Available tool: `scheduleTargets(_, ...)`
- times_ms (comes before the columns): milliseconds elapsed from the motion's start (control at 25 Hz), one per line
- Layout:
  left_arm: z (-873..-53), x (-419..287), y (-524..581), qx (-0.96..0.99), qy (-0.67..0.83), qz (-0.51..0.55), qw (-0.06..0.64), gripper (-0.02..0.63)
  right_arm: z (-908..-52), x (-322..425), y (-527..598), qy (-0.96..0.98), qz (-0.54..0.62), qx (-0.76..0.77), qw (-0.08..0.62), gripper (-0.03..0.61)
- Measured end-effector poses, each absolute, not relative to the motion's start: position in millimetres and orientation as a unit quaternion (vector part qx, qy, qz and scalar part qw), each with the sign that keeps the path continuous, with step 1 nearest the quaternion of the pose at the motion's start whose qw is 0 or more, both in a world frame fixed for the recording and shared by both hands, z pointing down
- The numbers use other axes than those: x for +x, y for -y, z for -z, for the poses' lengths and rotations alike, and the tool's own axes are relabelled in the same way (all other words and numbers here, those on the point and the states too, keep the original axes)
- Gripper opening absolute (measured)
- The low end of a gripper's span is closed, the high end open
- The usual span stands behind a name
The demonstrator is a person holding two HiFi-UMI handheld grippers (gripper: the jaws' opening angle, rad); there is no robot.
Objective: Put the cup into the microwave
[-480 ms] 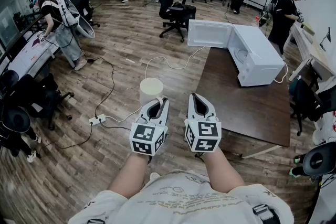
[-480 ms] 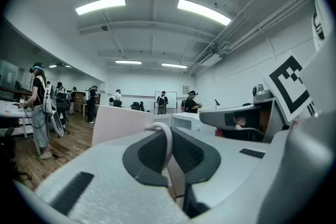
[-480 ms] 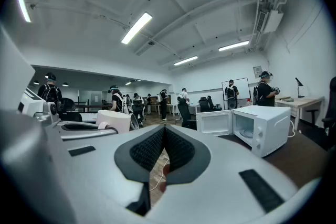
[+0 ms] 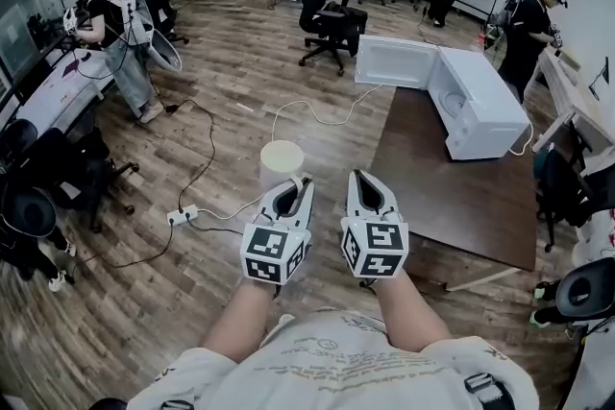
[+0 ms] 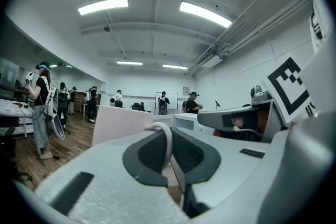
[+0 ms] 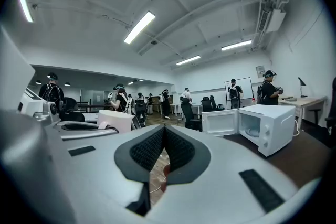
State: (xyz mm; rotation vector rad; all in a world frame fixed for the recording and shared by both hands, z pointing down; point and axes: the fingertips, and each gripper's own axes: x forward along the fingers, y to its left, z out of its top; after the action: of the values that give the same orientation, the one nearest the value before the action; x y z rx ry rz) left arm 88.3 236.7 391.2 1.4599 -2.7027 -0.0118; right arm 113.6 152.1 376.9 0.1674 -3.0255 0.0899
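Cup (image 4: 282, 158) first, in the head view: white and upright, it hangs off the tip of the left gripper (image 4: 293, 185), out over the wooden floor (image 4: 221, 82) and short of the desk (image 4: 452, 197). The microwave (image 4: 480, 106) stands at the desk's far end, well apart from the cup, ahead and to the right. Its door (image 4: 394, 62) is swung wide open to the left, so the cavity's mouth looks roughly toward the side the cup would come from. The right gripper (image 4: 367, 182) is just beside the left one and slightly nearer the desk

Left gripper view: the jaws are clamped on the cup's thin looped handle (image 5: 165, 136), with the cup's body beyond them to the left and its long axis vertical

Right gripper view: the jaws are pressed together with nothing between them. The open microwave lies ahead to the right, its turntable (image 6: 252, 132) visible inside

By my judgement the coming move is a long carry forward and rightward by the left hand — cup kept upright past the door
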Motion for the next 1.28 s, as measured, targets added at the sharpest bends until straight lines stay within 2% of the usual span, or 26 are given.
scheduleTargets(600, -415.4, 33.8, -307.0, 0.484, 0.874, 0.007, 0.046, 0.026, -406.8, 66.7, -218.7, 0.994, -0.027, 0.07, 0.075, 0.014)
scheduleTargets(920, -427.5, 5.2, -284.0, 0.504, 0.862, -0.001, 0.049, 0.026, -419.8, 33.3, -197.3, 0.992, -0.037, 0.089, 0.079, 0.014)
scheduleTargets(1280, -421.2, -76.0, -230.4, 0.524, 0.851, -0.015, 0.034, 0.026, -416.6, -55.0, -141.7, 0.992, -0.051, 0.102, 0.061, 0.014)
